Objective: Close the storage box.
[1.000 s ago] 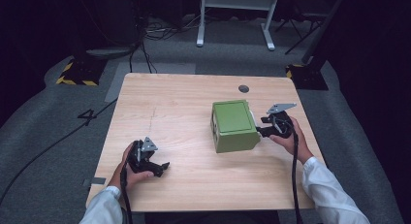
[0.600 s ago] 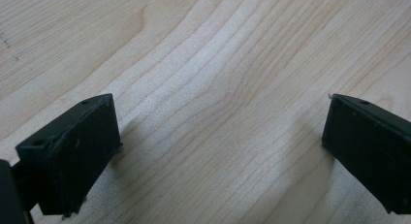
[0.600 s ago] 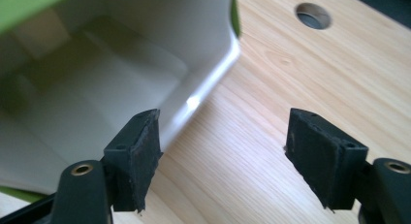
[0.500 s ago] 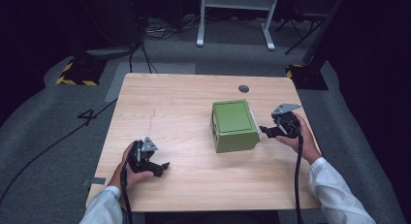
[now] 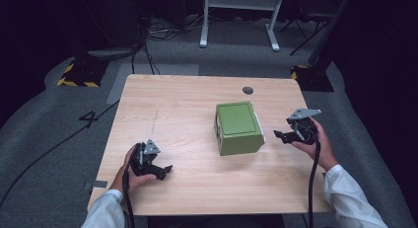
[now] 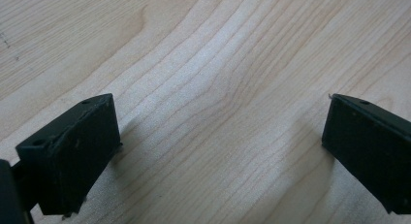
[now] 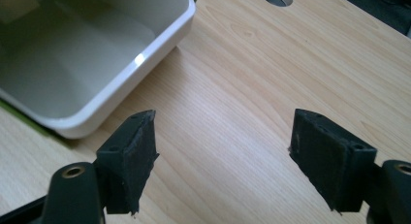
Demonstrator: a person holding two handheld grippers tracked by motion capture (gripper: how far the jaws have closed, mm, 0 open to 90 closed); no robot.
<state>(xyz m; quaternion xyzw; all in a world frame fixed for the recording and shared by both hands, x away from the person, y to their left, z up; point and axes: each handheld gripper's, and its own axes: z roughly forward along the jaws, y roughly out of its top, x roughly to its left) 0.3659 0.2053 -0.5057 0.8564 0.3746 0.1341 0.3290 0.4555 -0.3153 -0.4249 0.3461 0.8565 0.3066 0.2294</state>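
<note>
Where woodgrain runs, boxy green bin (image 5: 237,128), white-lined.

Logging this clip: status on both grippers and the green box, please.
Left gripper open, low over bare table. Right gripper open, beside the green box, not touching. Box lies on its side, white opening toward right gripper. Nothing between them.

White sleeves (image 5: 345,196); black tongs (image 5: 156,171), grey triangular plates, black cables.

1 green box (image 5: 238,128), 2 hand-held grippers (image 5: 156,170), 1 table (image 5: 187,104).
</note>
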